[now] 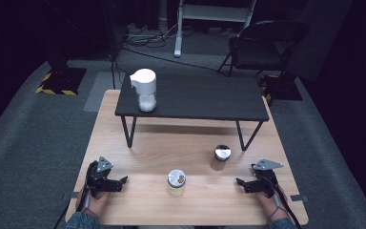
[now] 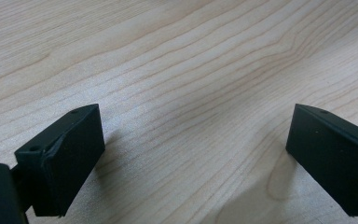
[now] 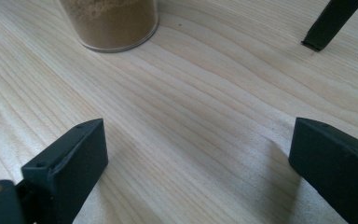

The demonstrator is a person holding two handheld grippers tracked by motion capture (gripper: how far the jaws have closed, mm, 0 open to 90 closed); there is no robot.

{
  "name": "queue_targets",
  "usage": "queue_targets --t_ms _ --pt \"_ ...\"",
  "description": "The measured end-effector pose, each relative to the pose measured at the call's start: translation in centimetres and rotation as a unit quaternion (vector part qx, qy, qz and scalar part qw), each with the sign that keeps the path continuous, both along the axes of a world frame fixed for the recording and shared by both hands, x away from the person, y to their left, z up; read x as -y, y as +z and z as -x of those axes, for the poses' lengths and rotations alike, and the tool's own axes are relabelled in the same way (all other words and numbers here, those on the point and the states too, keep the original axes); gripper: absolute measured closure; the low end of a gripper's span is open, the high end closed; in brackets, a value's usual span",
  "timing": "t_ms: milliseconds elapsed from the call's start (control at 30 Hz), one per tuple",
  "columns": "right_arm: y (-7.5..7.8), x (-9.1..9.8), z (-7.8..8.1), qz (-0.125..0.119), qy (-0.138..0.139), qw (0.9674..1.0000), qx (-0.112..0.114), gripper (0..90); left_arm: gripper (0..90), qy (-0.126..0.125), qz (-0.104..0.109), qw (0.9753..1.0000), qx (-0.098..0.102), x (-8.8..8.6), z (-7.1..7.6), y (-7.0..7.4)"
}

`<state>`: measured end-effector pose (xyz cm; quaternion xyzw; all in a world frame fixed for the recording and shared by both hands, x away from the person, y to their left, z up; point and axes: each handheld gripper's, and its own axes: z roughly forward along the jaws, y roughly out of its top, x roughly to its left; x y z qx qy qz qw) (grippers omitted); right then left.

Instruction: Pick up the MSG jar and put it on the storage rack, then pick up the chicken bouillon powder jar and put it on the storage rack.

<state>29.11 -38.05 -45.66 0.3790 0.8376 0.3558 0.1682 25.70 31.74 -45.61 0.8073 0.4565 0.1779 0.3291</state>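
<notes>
Both grippers rest on the table [image 1: 138, 143], left gripper [image 1: 123, 181] and right gripper [image 1: 238, 182] flanking the near jar [image 1: 176, 182], fingers wide and empty, seemingly poised to grasp it.

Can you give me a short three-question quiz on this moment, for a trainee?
1. True or false: the left gripper is closed on a jar.
2. Where does the white container stand? A) on the black raised shelf B) on the wooden table beside the right gripper C) on the floor
3. How many small jars with metal lids stand on the wooden table between the grippers?

Key
1. False: its jaws stand apart over bare wood, with nothing between them.
2. A, near the shelf's left end.
3. Two: the near jar and the far jar, which stands closer to the right gripper.
</notes>
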Motion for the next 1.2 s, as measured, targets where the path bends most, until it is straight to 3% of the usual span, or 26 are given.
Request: queue_targets --t_ms 300,367,400,433,500,533,567,1200 --pt "0.0 0.4 0.0 -0.005 0.011 0.9999 -0.001 6.0 3.9 0.002 0.001 1.0000 0.000 0.1 0.0 0.0" --pt "0.2 0.9 0.5 -0.016 0.015 0.9996 0.016 5.9 3.8 0.003 0.001 1.0000 0.000 0.1 0.0 0.0" --pt "0.6 1.4 1.3 -0.032 0.013 0.9987 0.038 5.9 3.8 0.003 0.001 1.0000 0.000 0.1 0.0 0.0" --pt "0.6 1.4 1.3 -0.032 0.013 0.9987 0.038 5.9 3.8 0.003 0.001 1.0000 0.000 0.1 0.0 0.0" --pt "1.6 1.8 2.7 -0.052 0.011 0.9958 0.074 5.9 3.8 0.003 0.001 1.0000 0.000 0.1 0.0 0.0" --pt "1.6 1.8 2.7 -0.052 0.011 0.9958 0.074 5.9 3.8 0.003 0.001 1.0000 0.000 0.1 0.0 0.0" --pt "2.3 2.0 3.3 -0.057 0.011 0.9945 0.088 5.9 3.8 0.003 0.001 1.0000 0.000 0.1 0.0 0.0" --pt "4.9 3.9 6.2 -0.099 -0.013 0.9861 0.133 6.0 3.5 0.007 0.002 1.0000 0.000 0.2 0.1 -0.1"
